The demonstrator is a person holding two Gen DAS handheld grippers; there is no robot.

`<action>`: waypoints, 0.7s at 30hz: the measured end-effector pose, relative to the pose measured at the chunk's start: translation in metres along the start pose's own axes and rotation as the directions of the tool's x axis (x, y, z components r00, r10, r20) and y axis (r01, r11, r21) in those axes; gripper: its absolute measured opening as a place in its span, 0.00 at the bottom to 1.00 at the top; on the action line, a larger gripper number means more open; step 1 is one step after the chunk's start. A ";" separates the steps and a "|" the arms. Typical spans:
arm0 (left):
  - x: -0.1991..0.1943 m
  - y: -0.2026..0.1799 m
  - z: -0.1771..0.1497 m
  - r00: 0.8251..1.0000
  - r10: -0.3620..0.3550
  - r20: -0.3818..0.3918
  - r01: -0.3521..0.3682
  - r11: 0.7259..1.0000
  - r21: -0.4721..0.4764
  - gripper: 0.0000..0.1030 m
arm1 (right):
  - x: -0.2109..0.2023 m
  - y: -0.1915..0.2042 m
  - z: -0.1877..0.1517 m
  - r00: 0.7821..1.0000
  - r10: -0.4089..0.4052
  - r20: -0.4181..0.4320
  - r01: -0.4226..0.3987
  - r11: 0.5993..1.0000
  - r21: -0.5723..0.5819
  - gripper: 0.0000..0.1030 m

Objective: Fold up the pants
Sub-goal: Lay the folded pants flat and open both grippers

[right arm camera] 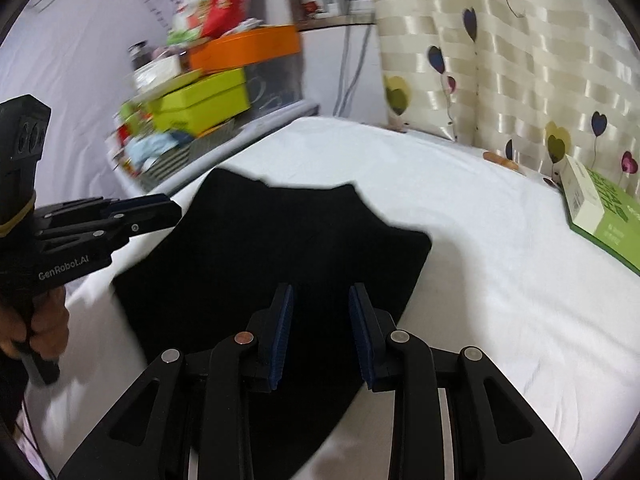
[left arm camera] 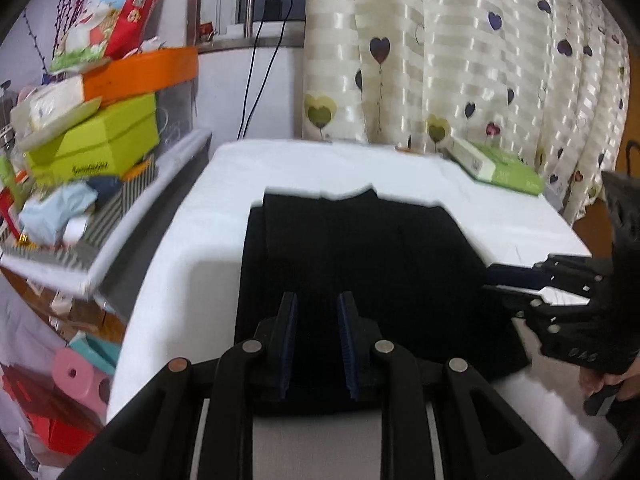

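Parted tongs (left arm camera: 317, 344) over black pants (left arm camera: 360, 256)

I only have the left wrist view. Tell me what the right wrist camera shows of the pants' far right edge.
Observer: The black pants end in a rounded corner on the white sheet, well short of the green box.
Operator: Report my own gripper from outside.
Observer: The left gripper hovers at the pants' left edge, jaws nearly together, nothing visibly between them.
Operator: Now the right gripper.
Observer: The right gripper is open above the pants' near part, gripping no cloth.
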State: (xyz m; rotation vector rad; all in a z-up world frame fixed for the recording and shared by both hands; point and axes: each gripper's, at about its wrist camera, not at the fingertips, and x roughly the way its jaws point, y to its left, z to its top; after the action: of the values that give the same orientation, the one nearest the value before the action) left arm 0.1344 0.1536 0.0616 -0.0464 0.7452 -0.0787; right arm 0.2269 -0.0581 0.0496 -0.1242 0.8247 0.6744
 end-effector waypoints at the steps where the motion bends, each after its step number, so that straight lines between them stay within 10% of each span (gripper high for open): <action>1: 0.007 0.000 0.010 1.000 0.001 0.003 -0.001 1.000 -0.003 0.22 | 0.008 -0.004 0.008 1.000 0.008 0.004 -0.008 1.000 0.012 0.22; 13: 0.100 0.035 0.056 0.995 0.000 -0.101 -0.014 0.989 -0.145 0.25 | 0.063 -0.036 0.030 0.998 -0.018 -0.059 0.023 0.996 0.088 0.17; 21: 0.066 0.029 0.048 0.995 0.078 -0.058 -0.084 0.990 -0.115 0.25 | -0.012 -0.001 -0.005 1.000 -0.009 -0.001 0.009 1.000 0.018 0.26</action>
State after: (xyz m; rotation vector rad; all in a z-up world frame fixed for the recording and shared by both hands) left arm 0.2172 0.1769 0.0503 -0.1263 0.8033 0.0417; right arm 0.2184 -0.0668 0.0541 -0.1121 0.8304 0.6580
